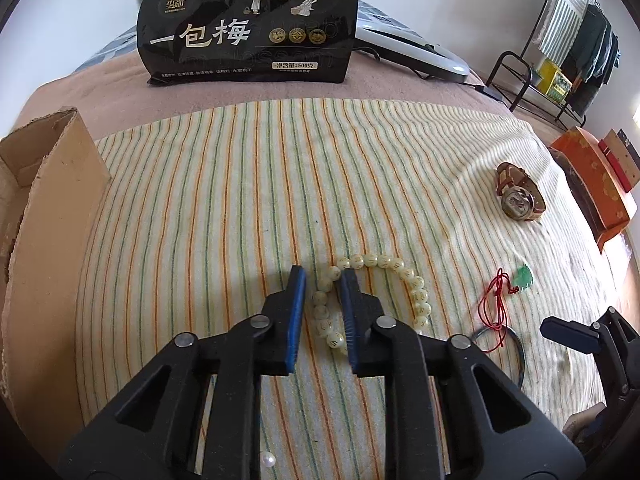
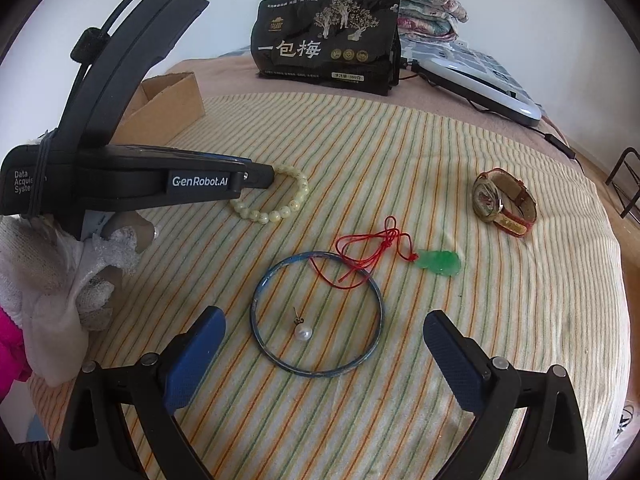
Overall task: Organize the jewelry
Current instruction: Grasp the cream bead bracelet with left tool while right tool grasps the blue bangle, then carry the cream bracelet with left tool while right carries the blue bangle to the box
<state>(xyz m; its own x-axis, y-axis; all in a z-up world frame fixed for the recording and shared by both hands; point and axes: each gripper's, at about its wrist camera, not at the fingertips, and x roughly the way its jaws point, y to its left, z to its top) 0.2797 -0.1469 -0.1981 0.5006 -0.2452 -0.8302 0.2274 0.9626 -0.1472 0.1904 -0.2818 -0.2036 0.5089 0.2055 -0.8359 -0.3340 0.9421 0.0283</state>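
Observation:
A cream bead bracelet (image 1: 416, 292) lies on the striped cloth (image 1: 240, 200); it also shows in the right wrist view (image 2: 280, 208). My left gripper (image 1: 323, 280) straddles the bracelet's left side, with the beads between its blue pads and a narrow gap left on either side. My right gripper (image 2: 324, 320) is open wide and empty above a blue bangle (image 2: 376, 320) with a pearl earring (image 2: 303, 332) inside it. A green pendant (image 2: 438, 263) on a red cord (image 2: 360, 252) and a wristwatch (image 2: 502, 200) lie further right.
A cardboard box (image 1: 52, 200) stands at the cloth's left edge. A black snack bag (image 1: 248, 24) stands at the back, with a grey device (image 1: 416, 52) next to it. An orange box (image 1: 596, 184) sits at the right. A second pearl (image 1: 267, 460) lies under my left gripper.

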